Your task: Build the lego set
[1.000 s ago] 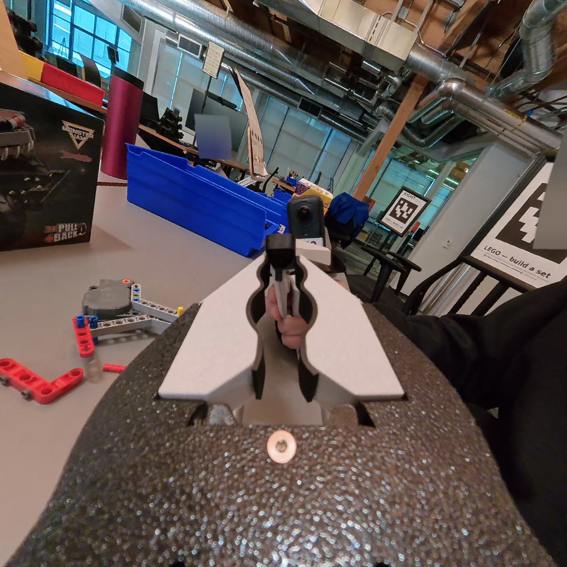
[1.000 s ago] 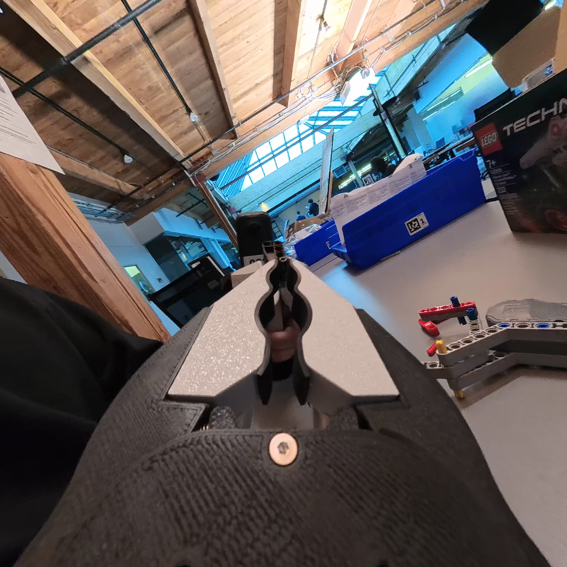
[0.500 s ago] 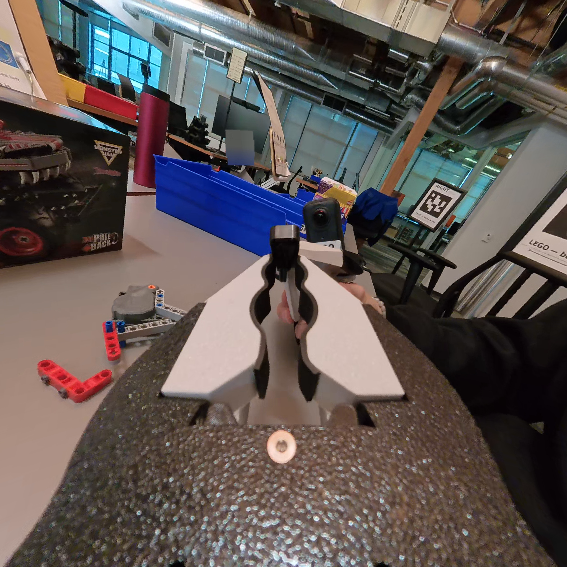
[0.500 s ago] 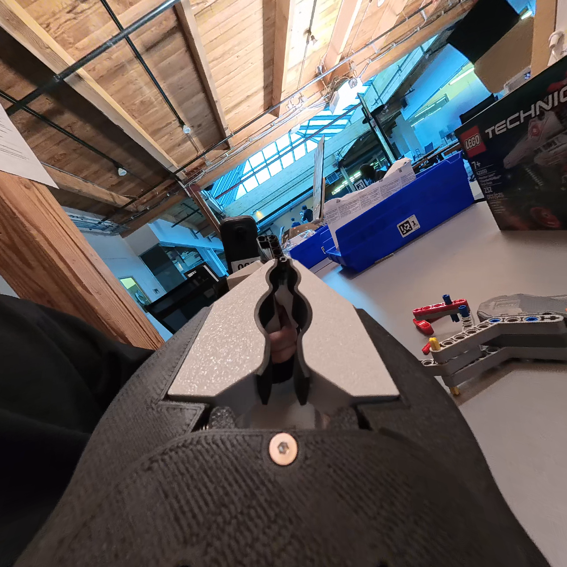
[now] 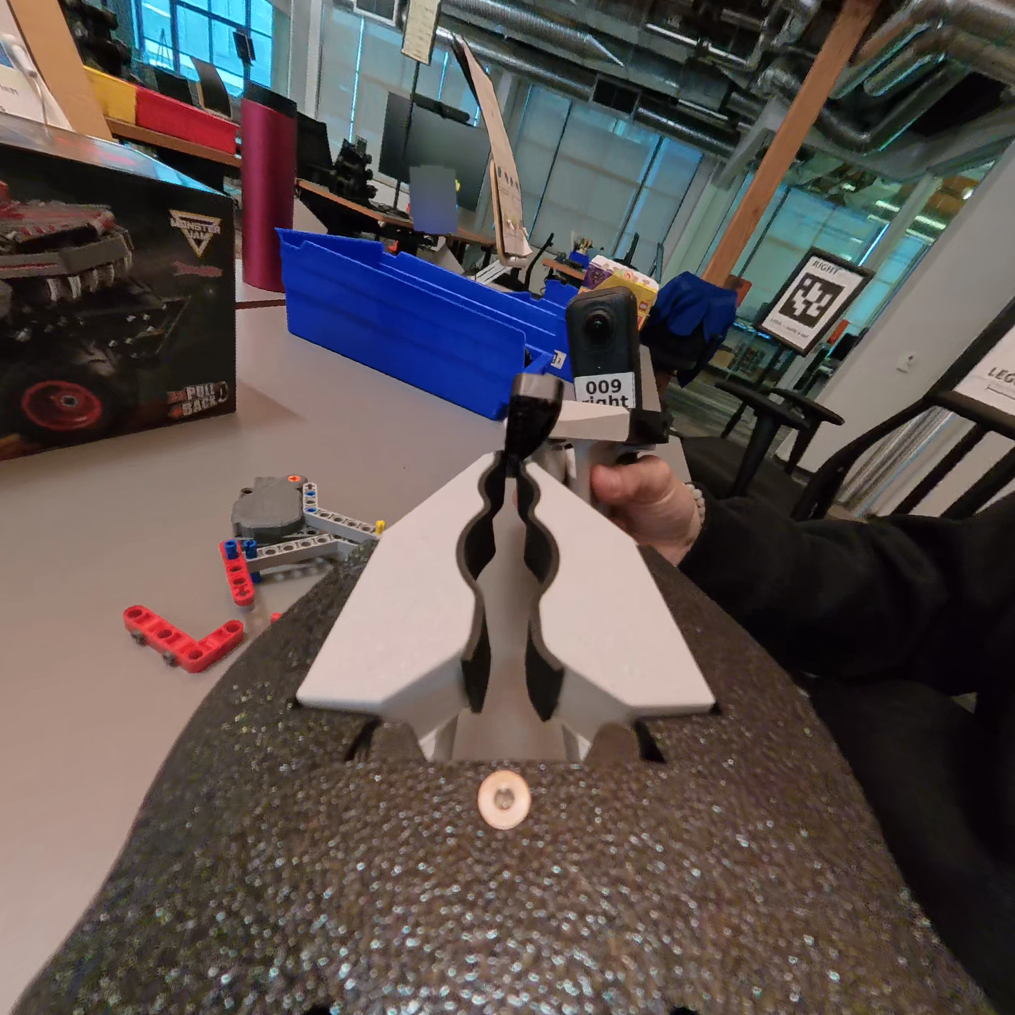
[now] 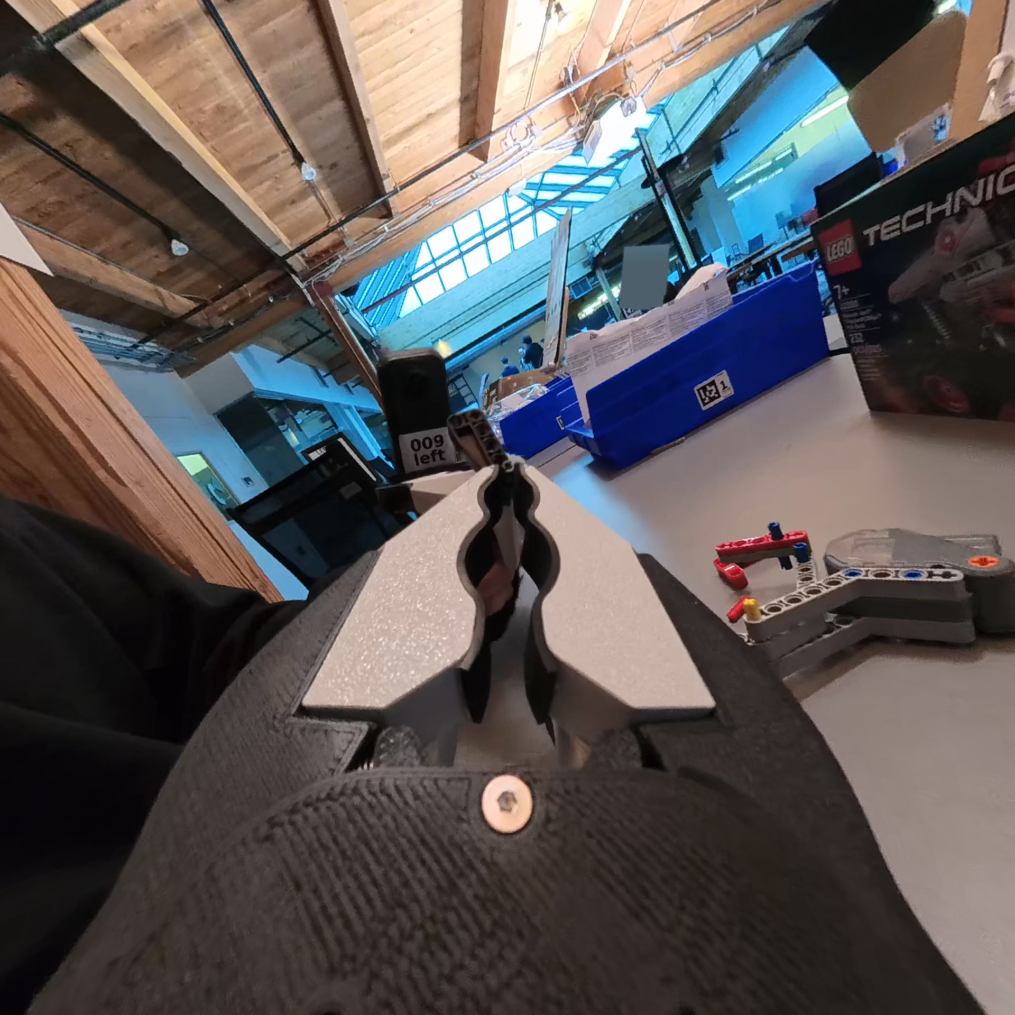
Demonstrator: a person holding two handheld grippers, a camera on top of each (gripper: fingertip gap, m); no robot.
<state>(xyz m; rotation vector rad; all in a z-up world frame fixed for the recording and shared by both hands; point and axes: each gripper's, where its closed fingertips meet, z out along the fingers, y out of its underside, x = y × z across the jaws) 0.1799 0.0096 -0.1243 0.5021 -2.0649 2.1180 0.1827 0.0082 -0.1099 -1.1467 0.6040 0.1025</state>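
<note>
My left gripper (image 5: 511,467) and right gripper (image 6: 508,471) face each other above the table's near edge, both with jaws closed. A short black lego beam (image 5: 530,417) sticks up from the left fingertips, and the right gripper's grey fingers (image 5: 596,425) reach it from the right. In the right wrist view the same black beam (image 6: 473,438) rises from the right fingertips, so both seem to grip it. A partly built grey lego assembly (image 5: 307,527) with a dark motor block lies on the table (image 5: 357,439); it also shows in the right wrist view (image 6: 879,598).
A red L-shaped beam (image 5: 181,640) and a red beam with blue pins (image 5: 236,571) lie by the assembly. Blue bins (image 5: 406,324) and the dark set box (image 5: 110,307) stand behind. Black chairs (image 5: 769,417) and a wooden post (image 6: 82,439) are off the table. Both grippers' tips are close together, under 4 cm apart.
Both views have swung: the assembly and red pieces sit closer to centre. The right gripper and the hand on it have shifted right in the left wrist view. The black beam stays gripped.
</note>
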